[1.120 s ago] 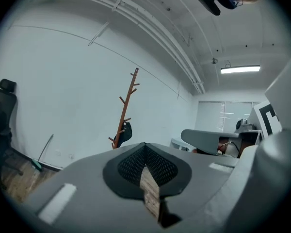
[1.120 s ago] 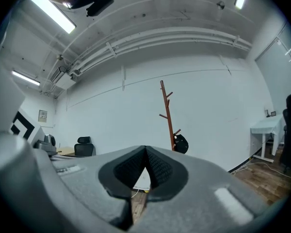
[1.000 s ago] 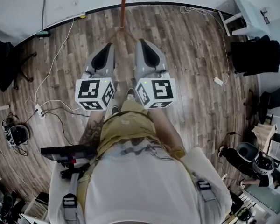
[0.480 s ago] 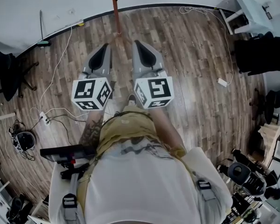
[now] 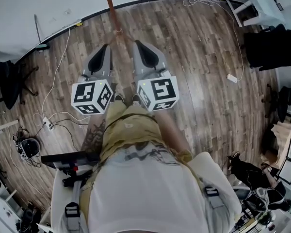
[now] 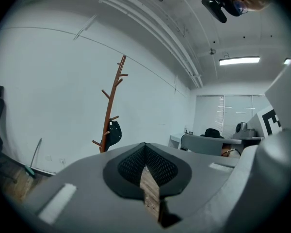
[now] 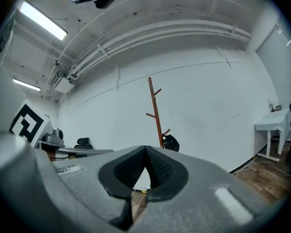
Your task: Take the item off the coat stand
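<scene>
Dark item on coat stand, well beyond both jaws (together).

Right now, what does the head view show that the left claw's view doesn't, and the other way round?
Only the head view: the person's torso and cables trailing across the wooden floor. Only the left gripper view: the coat stand's whole height, the dark item hanging low on it, and a ceiling light. Both: the left claw, shut and empty, and the coat stand ahead of it.
</scene>
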Demonstrator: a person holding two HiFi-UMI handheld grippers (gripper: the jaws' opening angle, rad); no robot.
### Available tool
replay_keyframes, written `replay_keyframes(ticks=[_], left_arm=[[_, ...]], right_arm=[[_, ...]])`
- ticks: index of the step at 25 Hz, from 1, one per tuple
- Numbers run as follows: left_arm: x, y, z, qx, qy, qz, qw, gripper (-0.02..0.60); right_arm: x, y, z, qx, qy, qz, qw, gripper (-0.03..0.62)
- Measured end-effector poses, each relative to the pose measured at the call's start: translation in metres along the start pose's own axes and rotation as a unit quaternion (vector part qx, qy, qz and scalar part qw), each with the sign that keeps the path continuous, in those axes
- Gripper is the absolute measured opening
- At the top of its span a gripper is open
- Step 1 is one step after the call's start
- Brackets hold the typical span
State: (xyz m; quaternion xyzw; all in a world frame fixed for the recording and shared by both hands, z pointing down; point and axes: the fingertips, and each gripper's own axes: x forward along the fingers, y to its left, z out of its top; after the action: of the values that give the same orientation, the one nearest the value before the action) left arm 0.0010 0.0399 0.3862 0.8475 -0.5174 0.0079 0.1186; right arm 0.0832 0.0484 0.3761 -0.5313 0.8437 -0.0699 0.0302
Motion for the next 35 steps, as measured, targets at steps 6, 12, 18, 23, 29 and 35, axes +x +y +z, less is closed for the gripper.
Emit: replay_keyframes(ticks=[6, 12, 18, 23, 29, 35], left_arm=[[0.012, 0.011, -0.006, -0.009, 0.004, 0.008, 0.9999, 0.002], [0.049, 0.044, 0.007, -0.02, -0.009, 0.007, 0.9997, 0.002], [0.085, 0.071, 0.03, -0.017, -0.023, -0.007, 0.9996, 0.002], [0.114, 0.105, 0.044, -0.021, -0.025, -0.013, 0.9994, 0.002], [0.149, 0.14, 0.056, -0.029, -0.021, -0.027, 0.999, 0.002], [0.177, 0.172, 0.061, -0.035, -0.008, -0.04, 0.9985, 0.002]], right_arm=[[0.013, -0.005, -0.014, 0.008, 0.013, 0.003, 1.0, -0.002], [0.056, -0.016, -0.011, -0.003, 0.018, -0.009, 1.0, -0.002], [0.106, -0.03, 0.004, -0.007, 0.009, -0.03, 0.999, -0.002], [0.156, -0.033, 0.008, -0.017, 0.013, -0.039, 0.999, 0.0], [0.21, -0.042, 0.011, -0.019, 0.017, -0.052, 0.998, 0.0], [0.254, -0.039, 0.008, -0.023, 0.028, -0.055, 0.998, 0.0]])
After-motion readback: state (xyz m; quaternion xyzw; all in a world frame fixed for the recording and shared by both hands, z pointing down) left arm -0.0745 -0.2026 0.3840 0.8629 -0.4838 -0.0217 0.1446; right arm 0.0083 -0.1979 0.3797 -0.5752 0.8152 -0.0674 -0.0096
